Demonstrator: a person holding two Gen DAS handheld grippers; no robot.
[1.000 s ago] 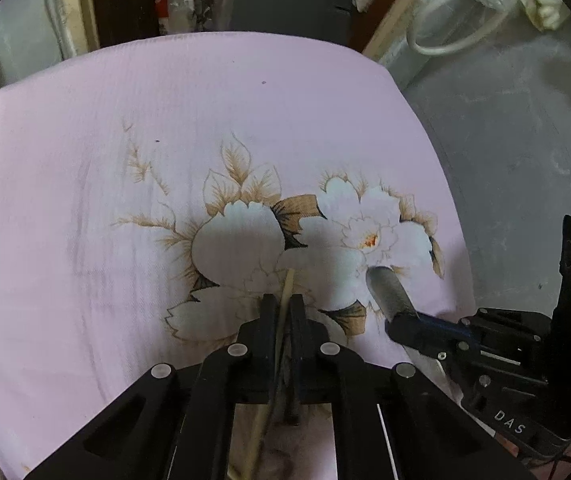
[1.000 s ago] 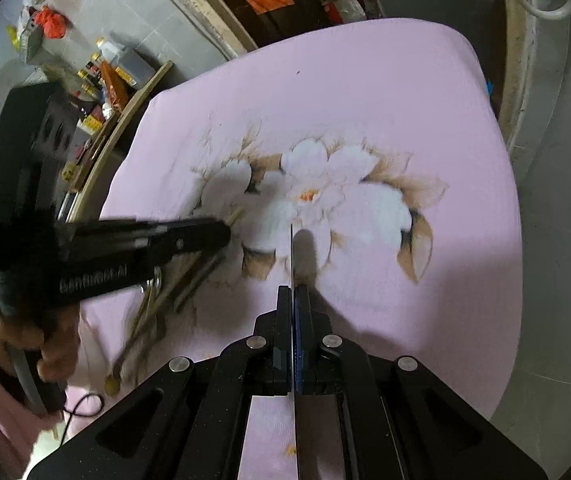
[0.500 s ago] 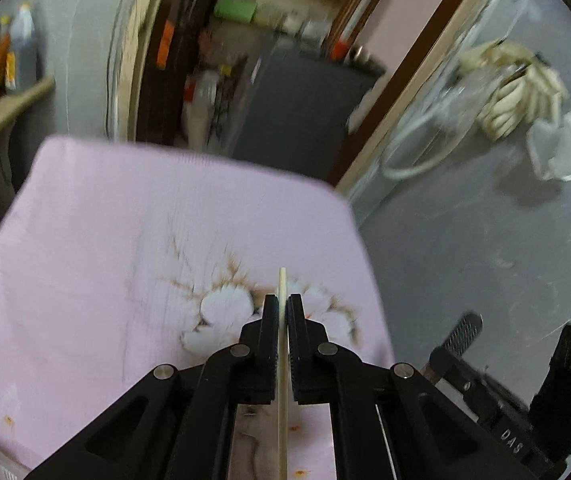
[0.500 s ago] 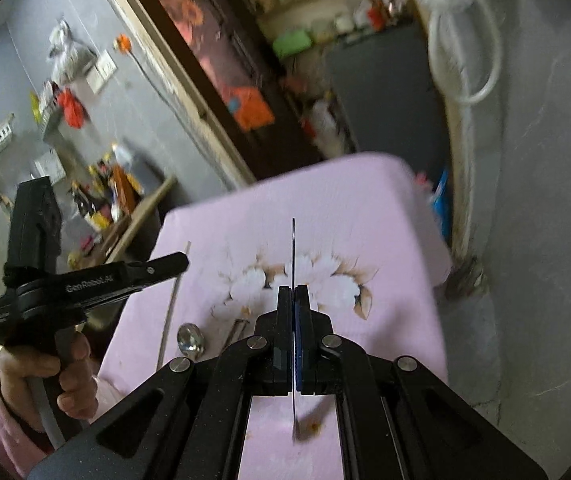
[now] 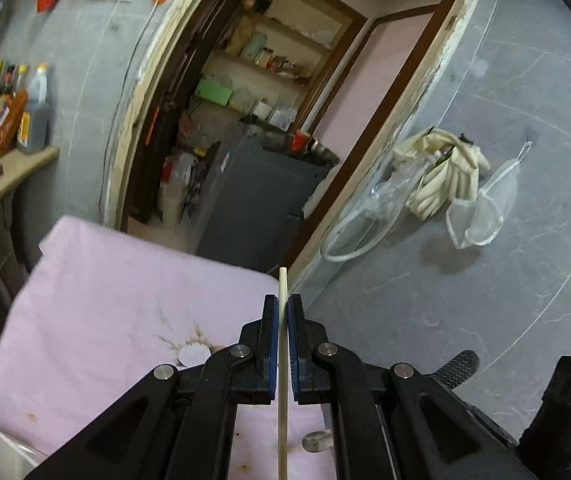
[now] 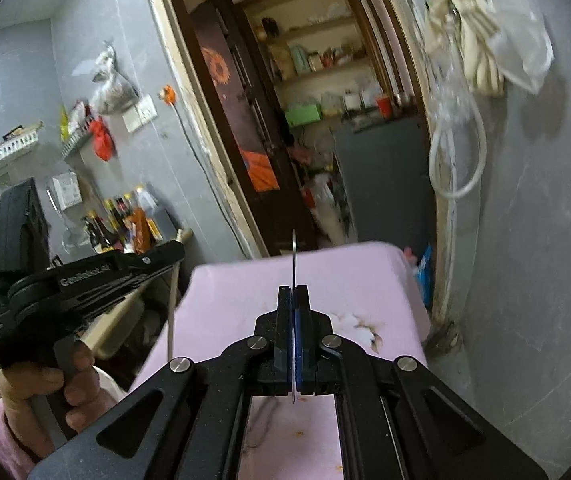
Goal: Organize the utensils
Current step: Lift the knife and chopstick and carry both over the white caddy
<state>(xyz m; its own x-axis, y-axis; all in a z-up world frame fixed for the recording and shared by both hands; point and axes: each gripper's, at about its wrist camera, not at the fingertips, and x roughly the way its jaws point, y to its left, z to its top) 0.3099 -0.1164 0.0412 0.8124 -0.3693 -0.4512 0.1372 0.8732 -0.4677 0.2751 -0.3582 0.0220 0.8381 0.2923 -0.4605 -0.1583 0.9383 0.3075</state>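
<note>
Between left gripper [image 5: 282, 308] pads: chopstick [image 5: 282, 364]

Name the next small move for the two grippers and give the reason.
Probably carry both across to wherever the utensils get sorted: the left gripper is shut on a chopstick, the right gripper on a thin metal utensil, both raised above the pink cloth.

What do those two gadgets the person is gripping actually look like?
Both are matte black plastic. The left gripper and right gripper each have two flat fingers with blue pads, angular linkage arms and silver pivot bolts. The left one has white lettering, a pistol-style handle and a bare hand with a pink sleeve.
</note>
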